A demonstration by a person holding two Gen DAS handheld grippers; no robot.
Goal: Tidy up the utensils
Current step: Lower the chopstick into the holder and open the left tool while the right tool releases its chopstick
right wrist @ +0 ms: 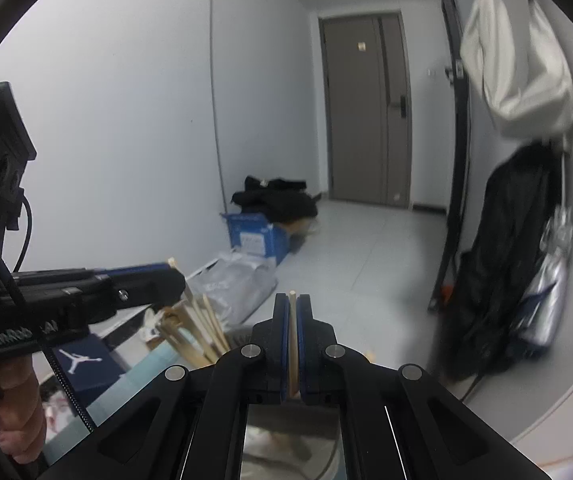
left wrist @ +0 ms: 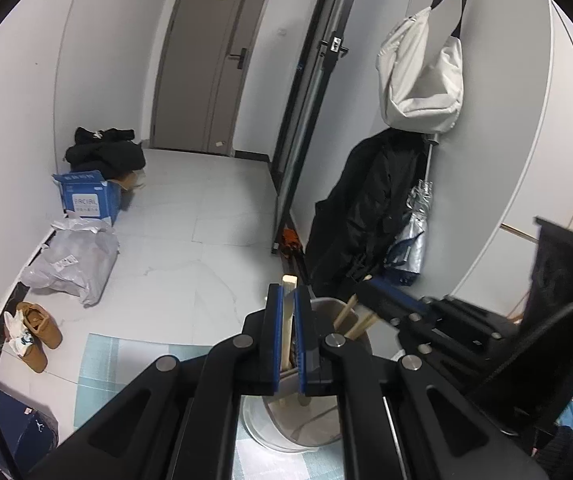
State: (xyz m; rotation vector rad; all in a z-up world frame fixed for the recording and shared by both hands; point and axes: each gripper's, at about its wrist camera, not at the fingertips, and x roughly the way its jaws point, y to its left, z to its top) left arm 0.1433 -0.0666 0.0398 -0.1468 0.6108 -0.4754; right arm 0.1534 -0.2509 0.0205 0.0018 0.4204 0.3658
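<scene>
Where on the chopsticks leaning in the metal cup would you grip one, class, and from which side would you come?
Grip a leaning chopstick on its free upper end, above the cup's rim. Come from above along its slant, jaws across the thin shaft: the lower part sits inside the cup, walled off. The left gripper holds its own stick like this.

The holder's (left wrist: 286, 428) base is hidden behind the left gripper (left wrist: 287, 300) at 6 o'clock. The hanging coat (right wrist: 506, 264) at 3 o'clock is smeared by blur, and the hand (right wrist: 14, 412) is cropped at 8 o'clock.
</scene>
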